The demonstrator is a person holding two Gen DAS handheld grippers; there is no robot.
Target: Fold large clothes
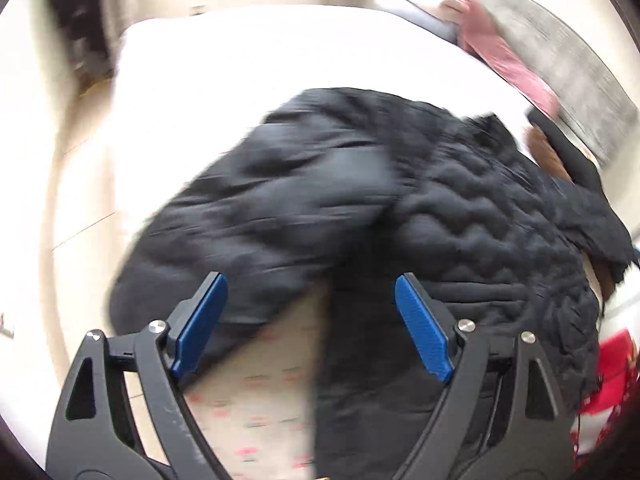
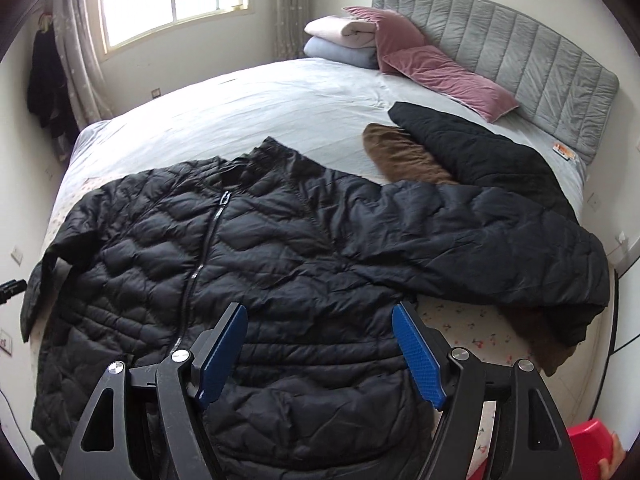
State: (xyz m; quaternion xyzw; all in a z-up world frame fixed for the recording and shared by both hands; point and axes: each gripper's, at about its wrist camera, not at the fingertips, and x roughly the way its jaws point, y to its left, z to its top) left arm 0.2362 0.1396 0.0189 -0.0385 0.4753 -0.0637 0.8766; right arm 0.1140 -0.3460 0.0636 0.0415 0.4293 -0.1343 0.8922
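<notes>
A black quilted puffer jacket (image 2: 256, 248) lies front up on the bed, zipper shut, one sleeve stretched out to the right. My right gripper (image 2: 320, 316) is open and empty, above the jacket's lower hem. In the blurred left wrist view the same jacket (image 1: 460, 220) lies crumpled, with its left sleeve folded across. My left gripper (image 1: 310, 292) is open and empty, just above the jacket's near edge.
The bed has a pale sheet (image 2: 240, 96) and a floral cover (image 2: 472, 328) at its near edge. A second black garment (image 2: 472, 148) and a brown one (image 2: 400, 152) lie behind the jacket. Pink pillows (image 2: 440, 68), folded blankets (image 2: 340, 40) and a grey headboard (image 2: 520, 56) stand at the far end.
</notes>
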